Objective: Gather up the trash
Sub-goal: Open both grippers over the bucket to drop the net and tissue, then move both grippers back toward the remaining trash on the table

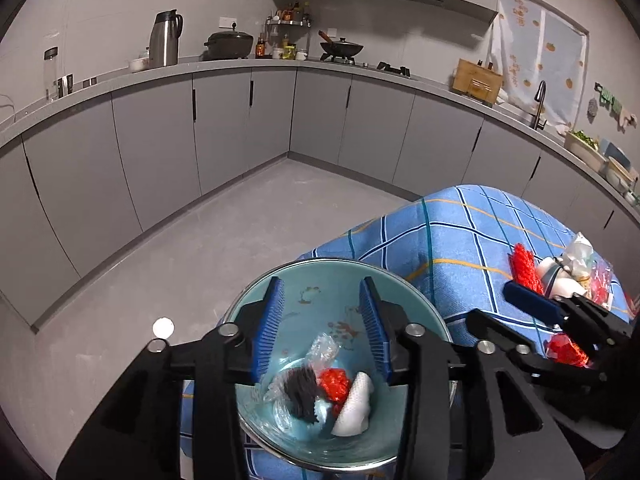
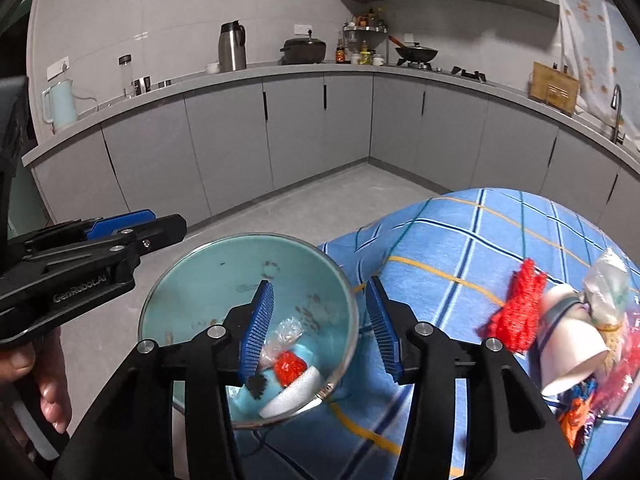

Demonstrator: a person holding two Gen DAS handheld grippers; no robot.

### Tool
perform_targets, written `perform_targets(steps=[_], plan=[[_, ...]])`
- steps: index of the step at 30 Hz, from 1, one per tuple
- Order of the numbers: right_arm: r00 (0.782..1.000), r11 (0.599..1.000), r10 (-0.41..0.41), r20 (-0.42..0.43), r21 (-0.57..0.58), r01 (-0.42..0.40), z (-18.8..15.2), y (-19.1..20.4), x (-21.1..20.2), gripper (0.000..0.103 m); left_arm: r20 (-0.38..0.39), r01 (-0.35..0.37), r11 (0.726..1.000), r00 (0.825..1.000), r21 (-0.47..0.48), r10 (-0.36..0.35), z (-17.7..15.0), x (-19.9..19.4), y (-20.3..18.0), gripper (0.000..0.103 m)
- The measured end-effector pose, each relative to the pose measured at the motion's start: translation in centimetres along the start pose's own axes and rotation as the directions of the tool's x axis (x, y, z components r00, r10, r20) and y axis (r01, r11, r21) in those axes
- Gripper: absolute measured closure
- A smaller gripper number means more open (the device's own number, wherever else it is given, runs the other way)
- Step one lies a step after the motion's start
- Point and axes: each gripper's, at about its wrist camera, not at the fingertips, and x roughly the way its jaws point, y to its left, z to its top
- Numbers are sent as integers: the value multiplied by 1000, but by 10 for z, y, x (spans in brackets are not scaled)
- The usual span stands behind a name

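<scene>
A teal bowl (image 1: 320, 280) with a metal rim stands at the near left corner of the blue checked tablecloth (image 1: 460, 248). It holds clear plastic wrap (image 1: 322, 350), a black scrap (image 1: 302, 394), red mesh (image 1: 334, 386) and a white foam piece (image 1: 356, 404). My left gripper (image 1: 322, 320) is open and empty above the bowl. My right gripper (image 2: 320, 332) is open and empty, straddling the bowl's right rim (image 2: 352, 292). More trash lies on the cloth to the right: red mesh (image 2: 516, 320), a white paper cup (image 2: 568, 344) and a clear bag (image 2: 604, 288).
Grey kitchen cabinets (image 2: 280, 128) run along the far walls, with a kettle, pots and a wok on the counter. The grey floor (image 1: 200, 248) lies left of the table. In the right wrist view the left gripper (image 2: 120, 236) shows at the left.
</scene>
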Motion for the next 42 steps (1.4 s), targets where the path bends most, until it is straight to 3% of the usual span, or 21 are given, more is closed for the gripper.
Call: perform_targets(steps=[2,9,23,27,32,42], plan=[[1000,1000,-2,3,5,2,-2,-3,-8,51,10,-7,1000,1000,1,7,-1,-2,0,46],[998,998,-56,26,20,56,-15,-18,-37,48,20,3,1000,1000,25,-4,-6,-8,-14,35],[978,975,-204,51,101,198,-48,-73,-91,46,-10,106,986,994,131,-106,-28,-9,-92,29],[960,953,-277,44,137,268,-62,-97,-112,45,-10,142,974,990,175,-142,-32,-12,-122,26],[923,902,-385,3,212,376,-87,-133,-134,43,-20,183,956,983,230,-184,-38,-12,-159,25],[890,840,-452,-63,307,448,-119,-170,-142,41,-63,254,915,967,314,-247,-53,-9,-215,22]])
